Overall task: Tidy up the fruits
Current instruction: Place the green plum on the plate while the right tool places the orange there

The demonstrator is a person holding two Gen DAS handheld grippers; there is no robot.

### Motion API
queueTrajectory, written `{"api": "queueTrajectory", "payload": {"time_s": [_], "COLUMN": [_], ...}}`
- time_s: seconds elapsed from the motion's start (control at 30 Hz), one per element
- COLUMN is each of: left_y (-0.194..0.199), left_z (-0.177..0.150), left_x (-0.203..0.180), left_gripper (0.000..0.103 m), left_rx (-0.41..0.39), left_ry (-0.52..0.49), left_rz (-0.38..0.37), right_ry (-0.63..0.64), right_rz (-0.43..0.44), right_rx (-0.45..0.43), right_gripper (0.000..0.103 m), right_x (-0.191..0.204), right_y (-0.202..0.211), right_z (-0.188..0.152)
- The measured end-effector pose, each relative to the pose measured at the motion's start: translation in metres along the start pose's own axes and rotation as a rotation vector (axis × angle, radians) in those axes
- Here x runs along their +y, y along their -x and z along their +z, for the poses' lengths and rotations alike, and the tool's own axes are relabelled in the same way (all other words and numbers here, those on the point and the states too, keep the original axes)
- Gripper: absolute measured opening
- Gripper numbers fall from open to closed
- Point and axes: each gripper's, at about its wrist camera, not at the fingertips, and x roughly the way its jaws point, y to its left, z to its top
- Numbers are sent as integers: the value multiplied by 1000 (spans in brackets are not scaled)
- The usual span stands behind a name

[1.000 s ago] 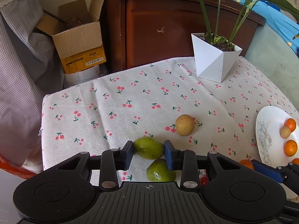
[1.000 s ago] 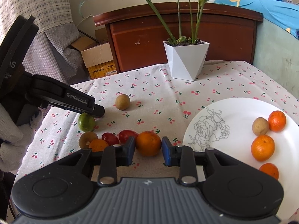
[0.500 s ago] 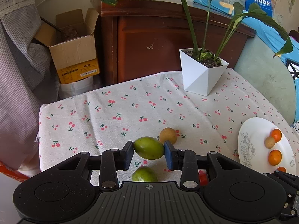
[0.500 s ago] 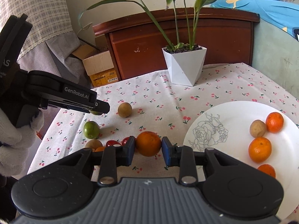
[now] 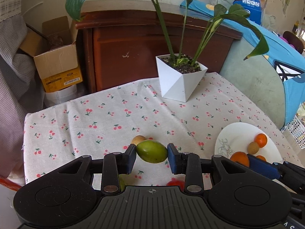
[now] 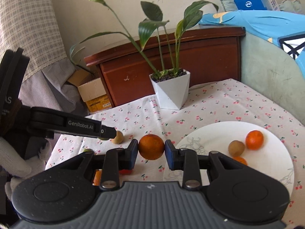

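With both grips loaded, I head for the plate (image 6: pixel 276 173).
Left gripper (image 5: pixel 152 156) clamps the green fruit (image 5: pixel 152 151), right gripper (image 6: pixel 151 151) the orange (image 6: pixel 151 147) — both lifted clear, short of the plate.

— How many oranges (image 6: pixel 254 139) do you see?
— I make it four: two showing on the one plate (image 6: pixel 219 133), one lifted, and one low on the cloth (image 6: pixel 228 110).
— And green fruits (image 5: pixel 152 151)?
— Two. I count two brown round fruits (image 6: pixel 236 148) as well, and only one red fruit (image 5: pixel 175 183) that I can make out.
— Anything besides fruit?
— One potted plant (image 6: pixel 171 95) and one cardboard box (image 5: pixel 57 66).
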Motion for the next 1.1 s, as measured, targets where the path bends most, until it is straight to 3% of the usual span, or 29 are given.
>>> {"api": "queueTrajectory", "payload": {"time_s": [0.5, 1.1], "left_y": [2, -16], "left_z": [-5, -33], "left_x": [-77, -128], "left_gripper": [33, 32], "left_rx": [0, 70], "left_ry": [-110, -225], "left_rz": [-150, -212], "right_ry": [-96, -340], "right_rz": [-128, -222], "right_rx": [-66, 29], "right_gripper": [31, 31], "right_x": [-53, -104], "right_y": [41, 41], "right_z": [5, -15]}}
